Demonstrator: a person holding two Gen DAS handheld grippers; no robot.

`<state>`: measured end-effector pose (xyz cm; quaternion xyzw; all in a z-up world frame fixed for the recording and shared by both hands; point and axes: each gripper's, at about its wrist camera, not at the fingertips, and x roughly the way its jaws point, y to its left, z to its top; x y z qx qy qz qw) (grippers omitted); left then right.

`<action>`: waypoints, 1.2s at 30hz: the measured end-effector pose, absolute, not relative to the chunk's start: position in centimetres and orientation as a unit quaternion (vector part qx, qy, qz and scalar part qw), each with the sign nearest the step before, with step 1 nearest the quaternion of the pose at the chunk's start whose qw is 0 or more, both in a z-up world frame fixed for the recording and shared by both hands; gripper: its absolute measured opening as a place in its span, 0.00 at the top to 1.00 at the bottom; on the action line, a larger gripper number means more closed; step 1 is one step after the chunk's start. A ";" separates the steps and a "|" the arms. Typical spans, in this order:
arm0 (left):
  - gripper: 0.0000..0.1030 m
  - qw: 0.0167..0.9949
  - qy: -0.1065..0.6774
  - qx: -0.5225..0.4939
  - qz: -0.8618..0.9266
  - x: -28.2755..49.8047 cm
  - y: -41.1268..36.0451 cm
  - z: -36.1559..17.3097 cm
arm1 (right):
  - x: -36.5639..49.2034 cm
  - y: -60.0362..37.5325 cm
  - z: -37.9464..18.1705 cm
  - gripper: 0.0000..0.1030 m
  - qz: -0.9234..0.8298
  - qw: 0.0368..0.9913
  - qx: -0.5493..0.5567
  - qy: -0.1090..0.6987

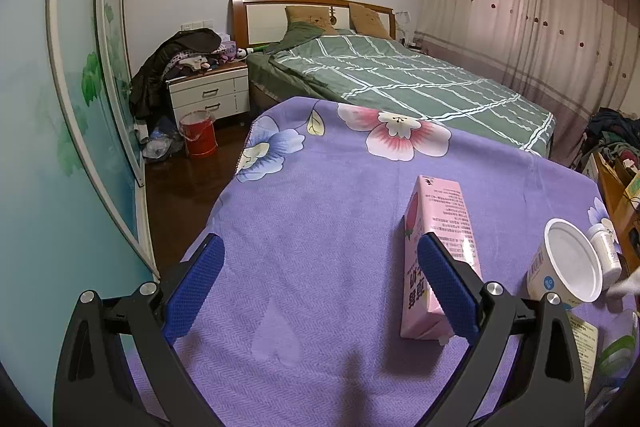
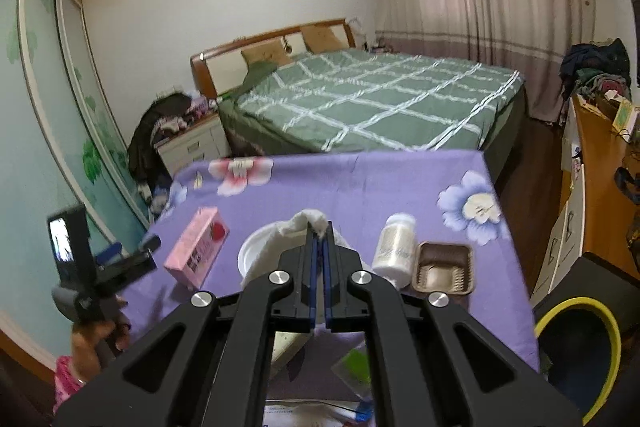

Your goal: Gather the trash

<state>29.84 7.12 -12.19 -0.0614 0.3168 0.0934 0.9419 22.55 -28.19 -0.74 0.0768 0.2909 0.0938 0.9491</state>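
1. The right gripper (image 2: 319,247) is pressed shut on a crumpled white tissue (image 2: 316,218), which is pinched at the fingertips and held above the round white yogurt cup (image 2: 250,255).
2. The left gripper (image 1: 320,267) is held with its blue-padded fingers (image 1: 198,277) spread wide and empty above the purple floral cloth (image 1: 312,219); the pink rectangular milk carton (image 1: 434,255) lies against the outside of its right finger.
3. The step in hand is judged to be the transfer of the tissue to the black waste bin with a yellow-green rim (image 2: 576,347), which stands on the floor to the right of the yogurt cup, beyond the cloth's edge.
4. The pinch is best kept firm, since only a small fold of tissue is gripped. The tissue is best released only once fully over the bin mouth.
5. A low swing is best avoided: the white plastic bottle (image 2: 394,251) lies just right of the yogurt cup and could be knocked.
6. Containers:
   - The yogurt cup appears empty in the left wrist view.
   - The brown ribbed plastic tray (image 2: 442,267), right of the bottle, is empty.
   - The bin interior is dark; its contents cannot be determined.
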 end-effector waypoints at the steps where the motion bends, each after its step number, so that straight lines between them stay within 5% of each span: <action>1: 0.07 0.942 0.317 -0.062 0.093 29.9 7.1 -12.2 | 22.0 -29.0 -0.1 0.98 0.090 0.951 0.083 0.283; 17: 0.07 0.943 0.316 -0.055 0.090 29.5 6.6 -12.0 | 13.1 -45.8 -1.5 0.97 -0.136 0.942 0.129 0.280; 20: 0.07 0.943 0.317 -0.051 0.089 29.6 6.5 -12.0 | 12.4 -48.0 -3.5 0.87 -0.176 0.928 0.128 0.302; 22: 0.07 0.943 0.317 -0.048 0.089 29.6 6.3 -12.0 | 11.9 -49.4 -5.1 0.67 -0.211 0.917 0.122 0.314; 36: 0.07 0.947 0.312 0.000 0.081 29.2 4.0 -12.2 | 17.5 -43.3 -10.0 0.64 -0.153 0.936 0.127 0.291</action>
